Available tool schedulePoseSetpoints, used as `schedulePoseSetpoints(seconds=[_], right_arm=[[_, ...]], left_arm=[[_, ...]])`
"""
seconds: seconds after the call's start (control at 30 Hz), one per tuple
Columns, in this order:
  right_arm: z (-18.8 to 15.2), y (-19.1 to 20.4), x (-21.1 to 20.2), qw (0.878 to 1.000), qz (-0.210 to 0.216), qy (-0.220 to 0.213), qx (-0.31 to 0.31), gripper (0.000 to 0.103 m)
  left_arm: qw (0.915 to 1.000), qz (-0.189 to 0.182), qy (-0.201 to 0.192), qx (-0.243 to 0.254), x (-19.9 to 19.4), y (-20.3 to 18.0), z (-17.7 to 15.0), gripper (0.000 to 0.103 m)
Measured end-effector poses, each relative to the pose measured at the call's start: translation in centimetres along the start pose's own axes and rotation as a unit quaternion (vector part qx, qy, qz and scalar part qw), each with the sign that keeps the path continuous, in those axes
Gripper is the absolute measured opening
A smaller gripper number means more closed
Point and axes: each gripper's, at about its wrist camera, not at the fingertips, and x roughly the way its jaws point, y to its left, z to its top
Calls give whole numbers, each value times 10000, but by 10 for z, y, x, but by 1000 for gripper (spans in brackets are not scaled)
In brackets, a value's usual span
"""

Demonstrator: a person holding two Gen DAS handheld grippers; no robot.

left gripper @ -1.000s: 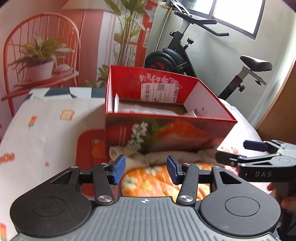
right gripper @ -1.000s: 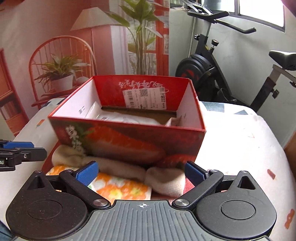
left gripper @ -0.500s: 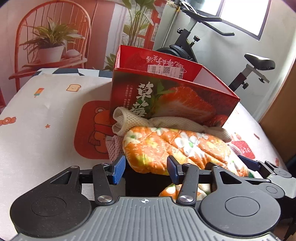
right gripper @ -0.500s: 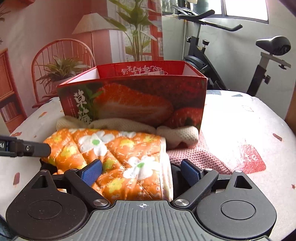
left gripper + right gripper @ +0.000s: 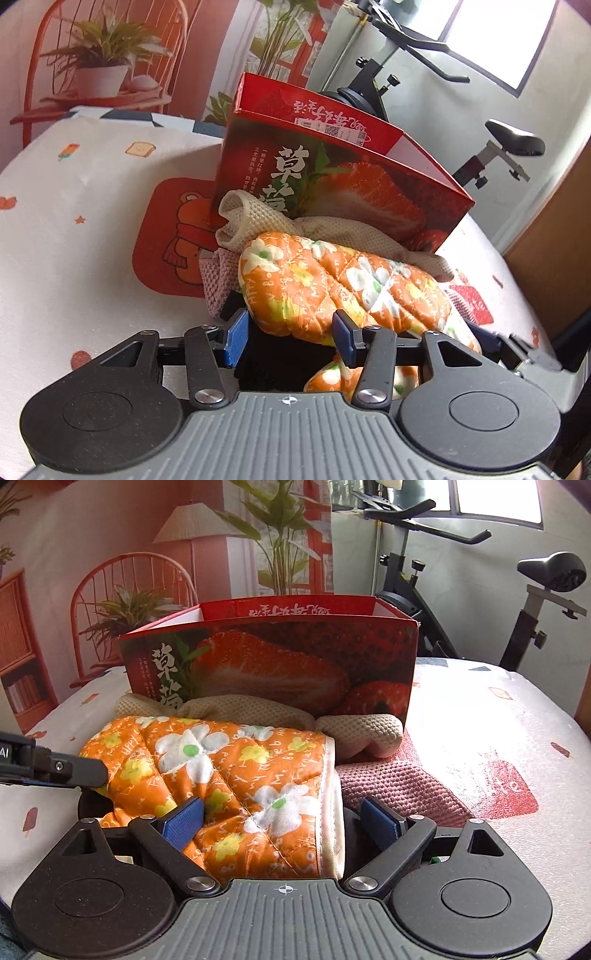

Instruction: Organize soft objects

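An orange quilted cloth with white flowers [image 5: 343,284] [image 5: 229,768] lies folded on the table before a red strawberry box [image 5: 332,177] [image 5: 273,664]. A cream knit cloth [image 5: 258,221] [image 5: 362,731] and a pink knit cloth [image 5: 218,273] [image 5: 399,794] lie under and behind it. My left gripper [image 5: 290,336] is open, its fingers straddling the orange cloth's left end. My right gripper [image 5: 282,823] is open, with the orange cloth's right end between its fingers. The left gripper's finger shows at the left edge of the right wrist view [image 5: 55,766].
The table [image 5: 74,206] has a white printed cover and a red bear mat [image 5: 170,236]. An exercise bike [image 5: 480,590] stands behind the table at the right. A backdrop with a chair and plants is at the back.
Both grippers have come down low and in close to the orange cloth, from looking down into the box to level with the table. The cloth's ends now sit between the open fingers.
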Motion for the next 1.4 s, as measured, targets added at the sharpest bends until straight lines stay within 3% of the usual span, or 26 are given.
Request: schedulePoseSetpoints(seconds=[0.17,0.3,0.47,0.6,1.13,1.23,1.4], right_arm=[[0,0,0,10000,38,19,9,90],[0,-1,0,10000,71,37,14,90],[0,-1,-1,9999,100,55,50,89],[1,-4,-5,9998,165,27,120,85],[9,-5,-23,9994,176,-272,154,50],[11,-4,-28,9990,147,-407,100,39],[15,5,-38,9974,151,-680,-162,30]], left_arm=[[9996,-119,18,-271,14,9,5,51],[9999,-101,-36,-124,16,7,2,51],[9997,-175,-142,-93,11,11,-2,34],[9994,-212,-197,173,8,8,-11,31],[9995,-183,-108,247,11,10,-14,32],[9995,-168,-99,257,11,10,-14,32],[9995,-141,-92,273,11,9,-15,32]])
